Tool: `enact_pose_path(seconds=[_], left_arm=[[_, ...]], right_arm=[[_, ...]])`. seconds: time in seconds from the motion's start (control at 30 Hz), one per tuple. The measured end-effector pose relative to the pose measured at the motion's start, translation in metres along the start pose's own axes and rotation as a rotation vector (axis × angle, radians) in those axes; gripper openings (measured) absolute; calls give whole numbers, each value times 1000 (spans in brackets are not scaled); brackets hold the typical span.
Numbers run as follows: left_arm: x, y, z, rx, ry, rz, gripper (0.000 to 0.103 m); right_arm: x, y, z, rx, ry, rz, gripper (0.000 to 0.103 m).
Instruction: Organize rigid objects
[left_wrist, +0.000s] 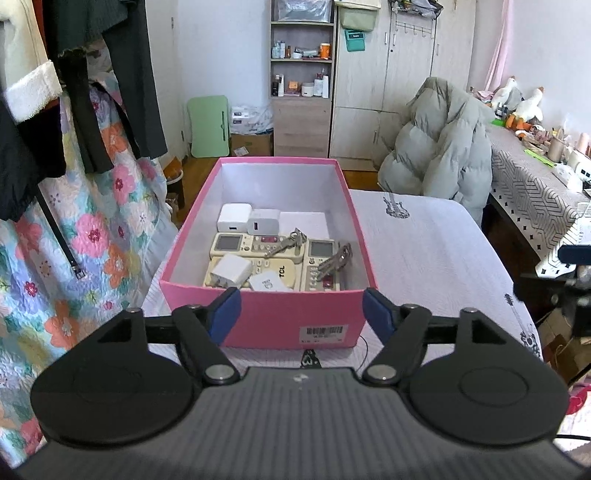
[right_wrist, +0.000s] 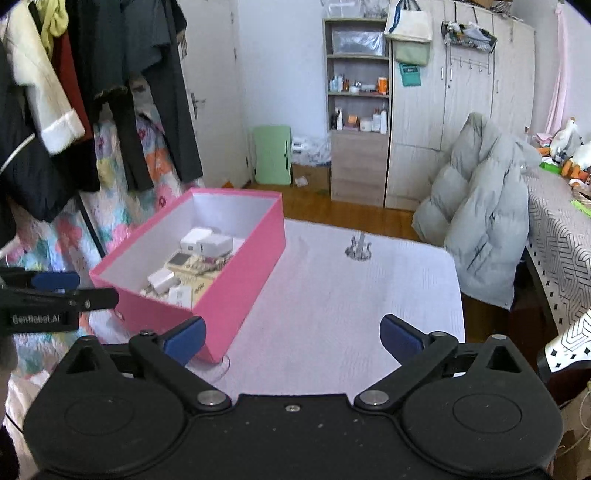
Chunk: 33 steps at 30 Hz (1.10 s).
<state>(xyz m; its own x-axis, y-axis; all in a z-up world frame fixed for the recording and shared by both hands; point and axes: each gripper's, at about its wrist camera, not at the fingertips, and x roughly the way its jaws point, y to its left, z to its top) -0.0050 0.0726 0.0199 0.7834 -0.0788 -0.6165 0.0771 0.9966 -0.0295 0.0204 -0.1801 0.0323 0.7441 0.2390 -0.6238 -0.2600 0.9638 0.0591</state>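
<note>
A pink box (left_wrist: 280, 325) with a white inside stands on the white striped tablecloth (left_wrist: 424, 258). In it lie beige remotes (left_wrist: 240, 245), one marked TCL (left_wrist: 277, 271), white chargers (left_wrist: 233, 217), and two bunches of keys (left_wrist: 288, 242). My left gripper (left_wrist: 302, 314) hangs just in front of the box's near wall, open, with nothing between its blue pads (left_wrist: 227, 314). In the right wrist view the box (right_wrist: 240, 288) sits to the left. My right gripper (right_wrist: 293, 338) is open and empty over the cloth, its left pad (right_wrist: 186, 339) by the box's near corner.
Dark clothes (left_wrist: 92, 92) and a floral quilt (left_wrist: 92, 229) hang close on the left. A grey puffer jacket (left_wrist: 443, 147) drapes a chair past the table's far right corner. A desk with a patterned cloth (left_wrist: 535, 184) stands to the right, and a shelf unit (left_wrist: 301, 74) behind.
</note>
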Motion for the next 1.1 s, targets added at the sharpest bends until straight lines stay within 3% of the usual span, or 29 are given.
enact_pose_path(seconds=[0.27,0.57,0.77,1.1], left_arm=[[-4,-6,-3,-2,-6,7,98],[-3,-12,-4,12,30,19,98],[-2,-18,-6,50,51,32,98],[1,-16,-8,17,71,29,98]], right_arm=[[-5,-7,-7,20,13,-10,102],[-9,-7,-8,22,6,-74,102],[-7,-11,-10,30,27,-72,102],[-4,-11,-14,14,60,-91,102]])
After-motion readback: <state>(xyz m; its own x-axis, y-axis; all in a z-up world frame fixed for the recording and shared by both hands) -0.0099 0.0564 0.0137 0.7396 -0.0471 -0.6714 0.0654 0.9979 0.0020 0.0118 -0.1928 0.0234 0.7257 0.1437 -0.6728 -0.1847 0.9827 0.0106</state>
